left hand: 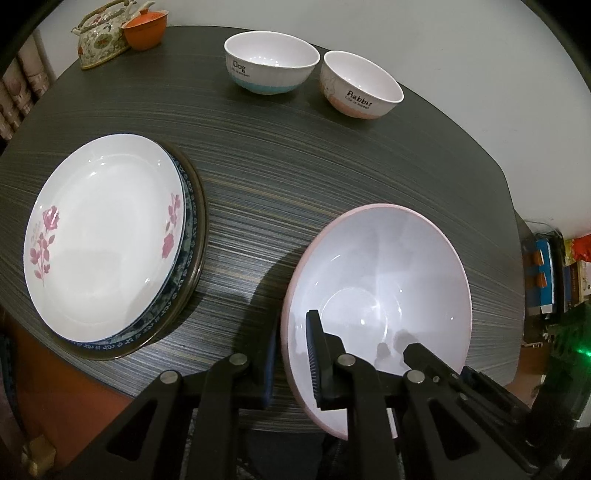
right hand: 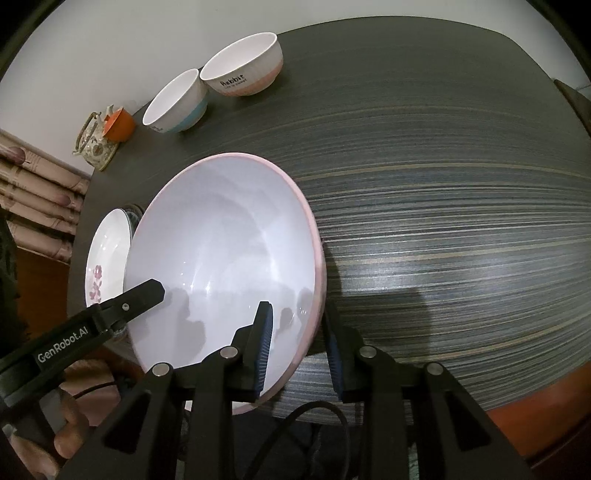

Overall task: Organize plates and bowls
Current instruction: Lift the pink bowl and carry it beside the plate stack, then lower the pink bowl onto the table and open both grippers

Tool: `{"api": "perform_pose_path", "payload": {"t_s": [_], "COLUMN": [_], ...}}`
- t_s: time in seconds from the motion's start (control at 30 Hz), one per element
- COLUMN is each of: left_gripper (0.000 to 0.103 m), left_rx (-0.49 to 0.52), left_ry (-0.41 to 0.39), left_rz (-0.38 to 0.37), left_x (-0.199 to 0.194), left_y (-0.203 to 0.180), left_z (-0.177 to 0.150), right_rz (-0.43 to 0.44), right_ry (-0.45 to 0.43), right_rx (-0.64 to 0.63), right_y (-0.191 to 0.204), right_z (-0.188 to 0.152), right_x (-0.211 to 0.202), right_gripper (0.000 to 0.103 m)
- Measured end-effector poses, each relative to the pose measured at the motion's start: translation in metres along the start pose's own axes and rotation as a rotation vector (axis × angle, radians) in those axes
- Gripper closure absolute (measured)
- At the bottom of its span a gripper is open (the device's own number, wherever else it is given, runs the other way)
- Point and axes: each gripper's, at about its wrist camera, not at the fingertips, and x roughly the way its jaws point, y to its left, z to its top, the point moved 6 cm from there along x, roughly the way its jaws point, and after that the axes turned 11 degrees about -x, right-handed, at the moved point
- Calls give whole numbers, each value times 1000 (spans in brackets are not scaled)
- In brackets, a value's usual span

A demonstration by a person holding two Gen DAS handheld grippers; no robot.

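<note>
A large white bowl with a pink rim (left hand: 380,280) (right hand: 229,251) hangs over the dark table's front edge. My left gripper (left hand: 291,365) is shut on its left rim, one finger inside and one outside. My right gripper (right hand: 301,347) straddles the right rim with a sliver of table showing between the outer pad (right hand: 334,354) and the bowl. A stack of plates, a rose-printed one (left hand: 107,236) (right hand: 107,258) on top, lies at the left. Two small bowls, "Dog" (left hand: 271,62) (right hand: 177,101) and "Rabbit" (left hand: 360,86) (right hand: 243,62), stand at the back.
A floral teapot (left hand: 101,37) and an orange lidded cup (left hand: 144,29) sit at the table's far left corner. The striped table (left hand: 280,177) stretches bare to the right of the big bowl (right hand: 443,184). A hand (right hand: 62,435) holds the left gripper's handle.
</note>
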Motion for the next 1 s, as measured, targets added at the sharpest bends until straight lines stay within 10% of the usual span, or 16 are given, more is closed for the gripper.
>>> {"api": "perform_pose_path", "payload": {"t_s": [1.0], "left_gripper": [76], "left_rx": [-14], "left_ry": [-51], "left_rz": [-35], "left_x": [-23], "left_y": [-2], "left_z": [13], "right_rz": [12], "right_ry": [-73], "right_rx": [19], "right_y": [1], "right_z": [12], "right_x": [-16], "right_gripper": [62]}}
